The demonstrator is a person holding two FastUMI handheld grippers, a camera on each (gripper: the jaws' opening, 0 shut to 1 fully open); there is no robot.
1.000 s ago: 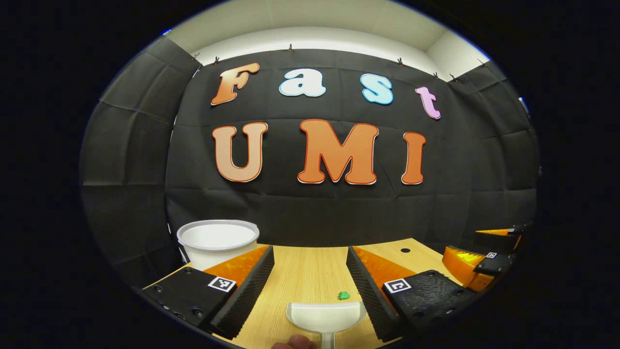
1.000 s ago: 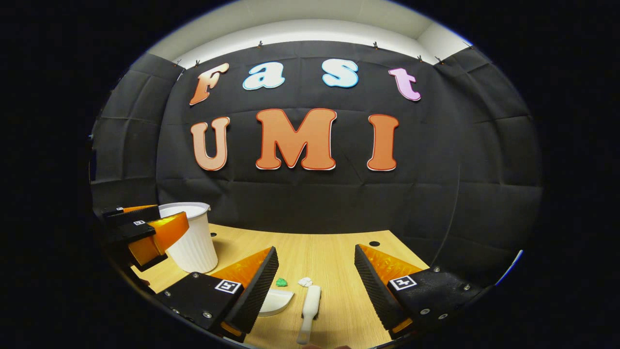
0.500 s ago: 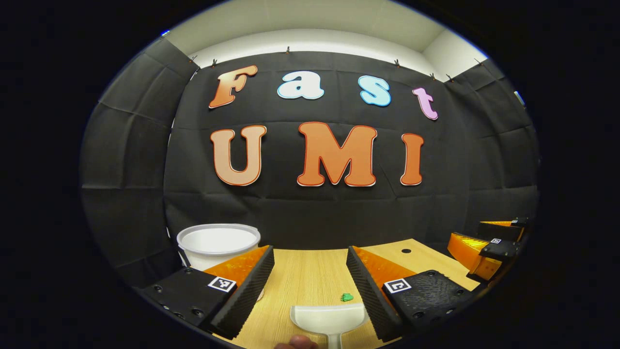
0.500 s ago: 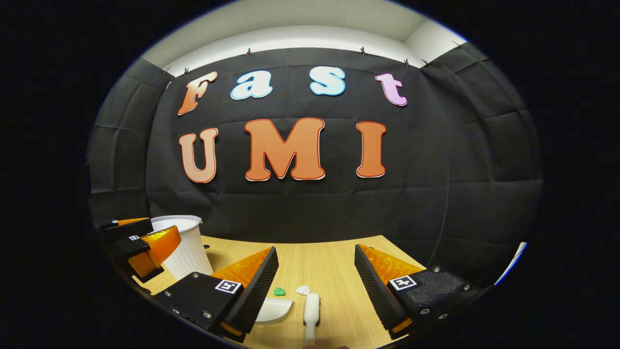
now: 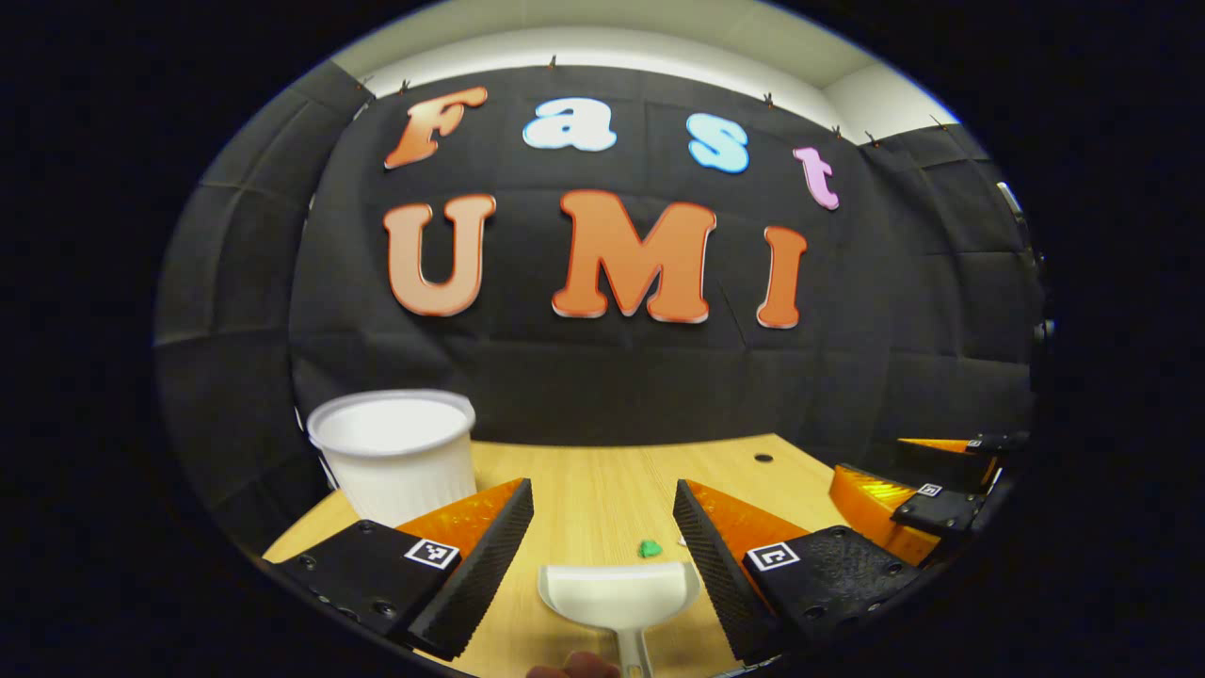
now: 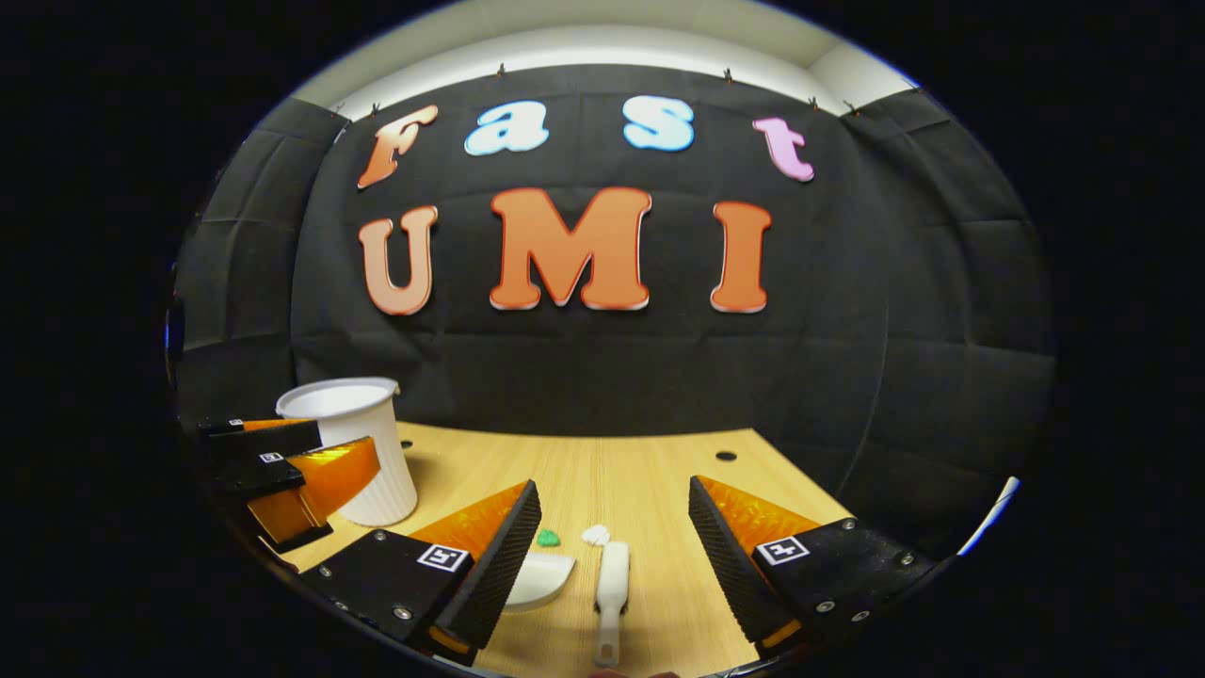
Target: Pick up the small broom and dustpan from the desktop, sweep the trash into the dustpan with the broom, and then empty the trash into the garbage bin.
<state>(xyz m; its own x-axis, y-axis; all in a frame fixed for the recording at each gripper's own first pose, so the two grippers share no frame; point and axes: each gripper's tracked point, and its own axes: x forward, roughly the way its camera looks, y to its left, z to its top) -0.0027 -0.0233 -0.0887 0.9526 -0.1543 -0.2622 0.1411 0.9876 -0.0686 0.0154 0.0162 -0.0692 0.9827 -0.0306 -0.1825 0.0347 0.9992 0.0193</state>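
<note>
On the desk near its front edge lie the dustpan (image 5: 618, 595) and, just to its right, the small broom (image 6: 611, 582), both flat and untouched, handles toward the person, likely for easy gripping. Beyond them lie green (image 5: 649, 548) and white (image 6: 594, 535) scraps of trash. By the desk's left edge stands the white bin (image 5: 395, 454). Left gripper (image 5: 602, 527) hovers above the dustpan, right gripper (image 6: 614, 527) above the broom, each with fingers wide apart, holding nothing
</note>
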